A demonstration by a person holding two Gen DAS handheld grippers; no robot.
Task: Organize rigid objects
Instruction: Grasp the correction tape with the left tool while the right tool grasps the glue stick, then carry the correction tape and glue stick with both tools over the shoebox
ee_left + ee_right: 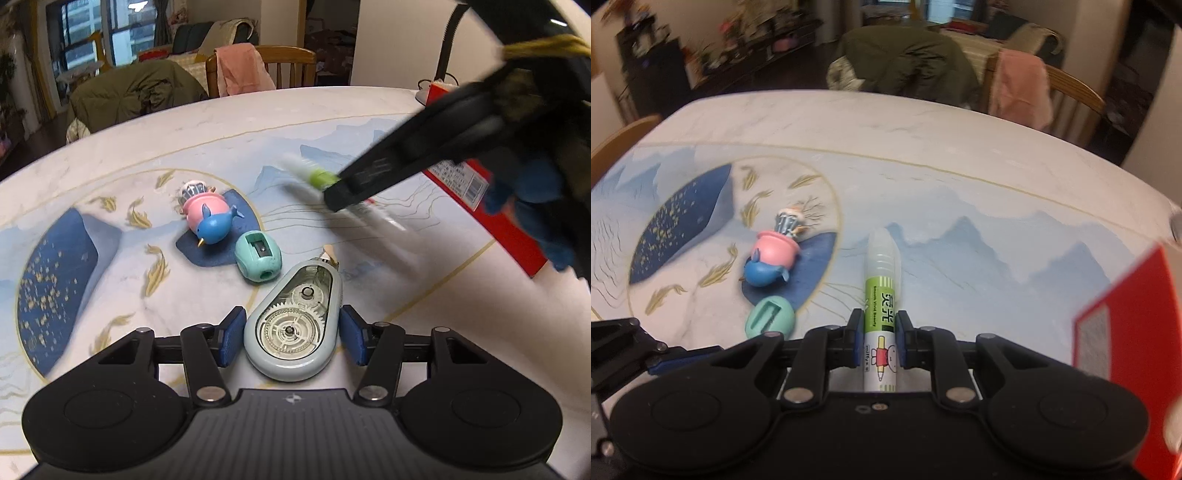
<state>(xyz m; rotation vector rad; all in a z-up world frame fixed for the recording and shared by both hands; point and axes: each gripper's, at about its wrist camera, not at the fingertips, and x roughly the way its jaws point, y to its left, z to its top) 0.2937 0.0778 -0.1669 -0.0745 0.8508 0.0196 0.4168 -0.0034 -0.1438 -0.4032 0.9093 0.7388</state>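
Observation:
My left gripper (292, 332) has its blue pads on either side of a pale teal correction-tape dispenser (295, 321) lying on the table; the left pad touches it, the right pad is very near. My right gripper (879, 338) is shut on a green and white highlighter pen (881, 306), held above the table; it shows blurred in the left wrist view (317, 177). A teal pencil sharpener (258, 260) and a pink and blue toy figure (207, 218) lie just beyond the dispenser; both also show in the right wrist view, the sharpener (770, 317) and the toy (772, 262).
A red box (491, 210) stands at the right of the patterned table (110, 177); it also fills the right edge of the right wrist view (1126, 332). Wooden chairs with a pink cloth (240, 70) and a green coat (136, 92) stand behind the far edge.

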